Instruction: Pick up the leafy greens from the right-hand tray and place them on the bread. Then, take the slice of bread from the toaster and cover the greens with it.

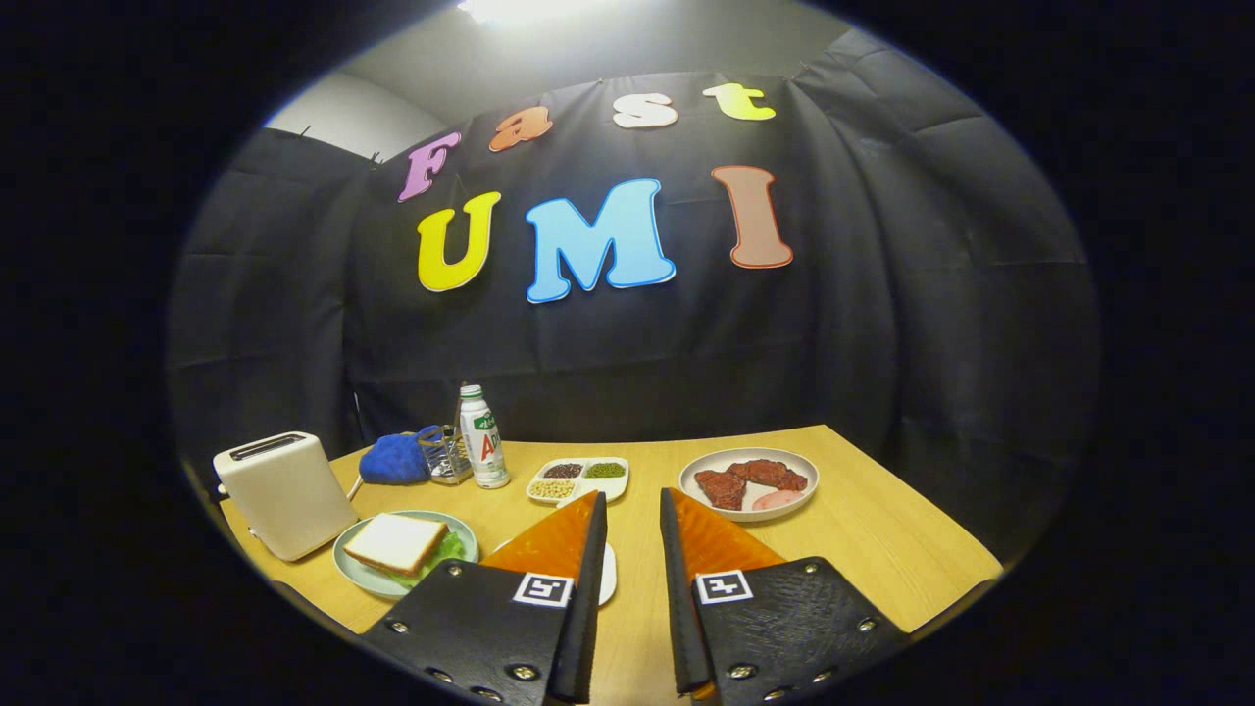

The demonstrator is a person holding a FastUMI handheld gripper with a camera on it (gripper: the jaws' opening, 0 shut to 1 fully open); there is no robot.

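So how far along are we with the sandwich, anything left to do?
It looks finished. On the pale green plate beside the toaster, a bread slice lies on top of the leafy greens, whose edge peeks out beneath it. Whether another slice sits under the greens I cannot tell. The gripper is open and holds nothing, fingers over bare table. Nothing visibly remains.

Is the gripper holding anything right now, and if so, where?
Nothing is held. The gripper is open, with bare table between its fingers.
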